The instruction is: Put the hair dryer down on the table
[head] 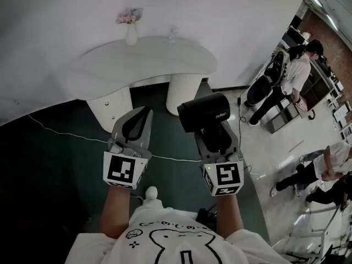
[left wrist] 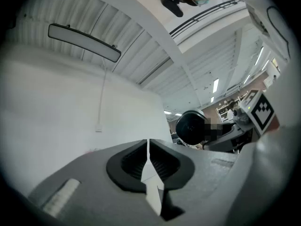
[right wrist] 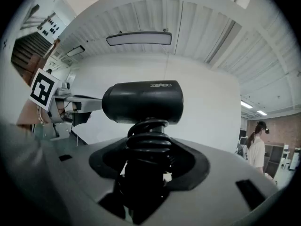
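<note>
A black hair dryer [head: 203, 111] is held in the air by its ribbed handle [right wrist: 148, 147], its barrel [right wrist: 143, 101] lying crosswise above the jaws. My right gripper [head: 216, 141] is shut on that handle, jaws spread wide around it. My left gripper [head: 135, 128] is beside it to the left, shut with nothing between its fingers [left wrist: 149, 161]. The white curved table [head: 143, 62] stands ahead, beyond both grippers, well apart from the dryer. From the left gripper view the dryer barrel [left wrist: 192, 126] shows end-on to the right.
On the table's far edge stand a white vase with flowers [head: 130, 23] and a small clear item [head: 172, 35]. A white cable [head: 60, 131] runs across the dark floor. People [head: 291, 73] stand at the right on the light floor.
</note>
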Demonstrator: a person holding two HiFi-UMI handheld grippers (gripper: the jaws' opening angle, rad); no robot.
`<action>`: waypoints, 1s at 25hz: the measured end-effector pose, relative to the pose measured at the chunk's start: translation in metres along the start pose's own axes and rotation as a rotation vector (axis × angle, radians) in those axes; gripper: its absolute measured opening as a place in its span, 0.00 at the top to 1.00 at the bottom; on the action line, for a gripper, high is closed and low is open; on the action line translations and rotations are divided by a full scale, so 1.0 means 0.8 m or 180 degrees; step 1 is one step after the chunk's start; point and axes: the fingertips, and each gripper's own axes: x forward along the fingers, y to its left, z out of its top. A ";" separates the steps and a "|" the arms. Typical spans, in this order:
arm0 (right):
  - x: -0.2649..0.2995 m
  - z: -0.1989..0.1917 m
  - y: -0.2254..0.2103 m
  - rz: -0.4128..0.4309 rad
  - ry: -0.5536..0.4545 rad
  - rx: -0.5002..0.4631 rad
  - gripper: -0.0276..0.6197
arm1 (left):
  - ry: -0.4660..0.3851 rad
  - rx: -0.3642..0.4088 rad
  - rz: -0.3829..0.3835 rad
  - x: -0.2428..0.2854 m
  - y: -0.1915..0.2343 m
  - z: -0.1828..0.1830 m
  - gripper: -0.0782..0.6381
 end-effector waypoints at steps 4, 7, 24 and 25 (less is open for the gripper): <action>0.002 -0.013 -0.003 0.0017 -0.0019 -0.0024 0.57 | -0.0012 -0.0023 0.0017 0.005 -0.001 -0.008 0.85; 0.005 -0.017 -0.004 0.0034 -0.0034 -0.0003 0.57 | -0.0035 0.0032 0.0014 0.007 0.000 -0.008 0.85; 0.192 -0.013 0.002 0.0037 0.0140 -0.0044 0.57 | 0.0054 -0.0095 -0.0084 0.114 0.149 -0.075 0.85; 0.198 -0.015 -0.003 0.0035 0.0145 -0.0027 0.57 | 0.0062 -0.0111 -0.0079 0.120 0.151 -0.078 0.85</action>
